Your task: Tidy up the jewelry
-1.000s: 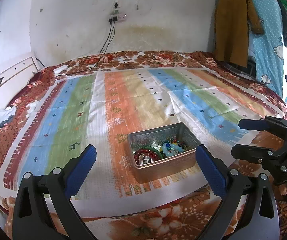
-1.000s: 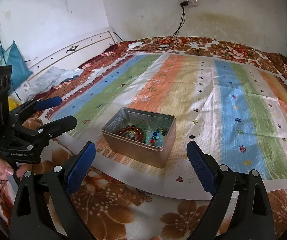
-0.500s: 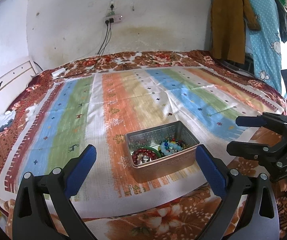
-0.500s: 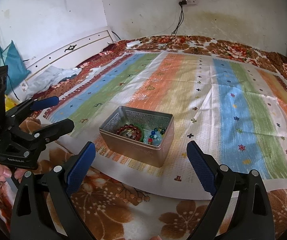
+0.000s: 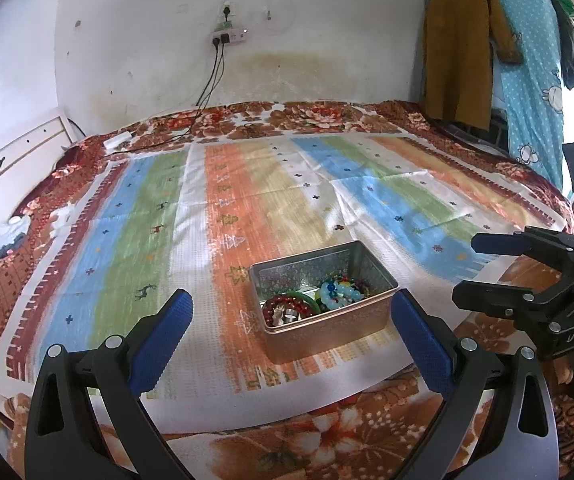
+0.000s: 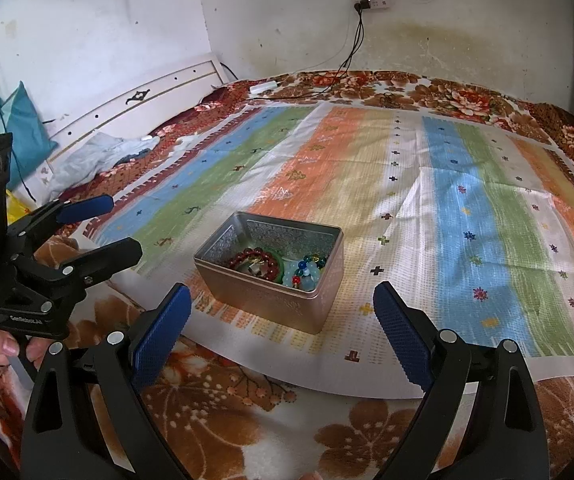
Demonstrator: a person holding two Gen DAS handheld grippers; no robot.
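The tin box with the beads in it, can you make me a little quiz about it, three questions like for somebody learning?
1. True or false: the tin box has its lid on.
2. What does the tin box rest on: A) the striped cloth, B) a wooden shelf, C) a pillow?
3. Fill in: the left gripper and the right gripper are both ____ and hold nothing.

Key
1. False. It is open on top, and the red bead bracelet and the pale blue beads show inside.
2. A.
3. Open. Both are short of the box, not touching it.
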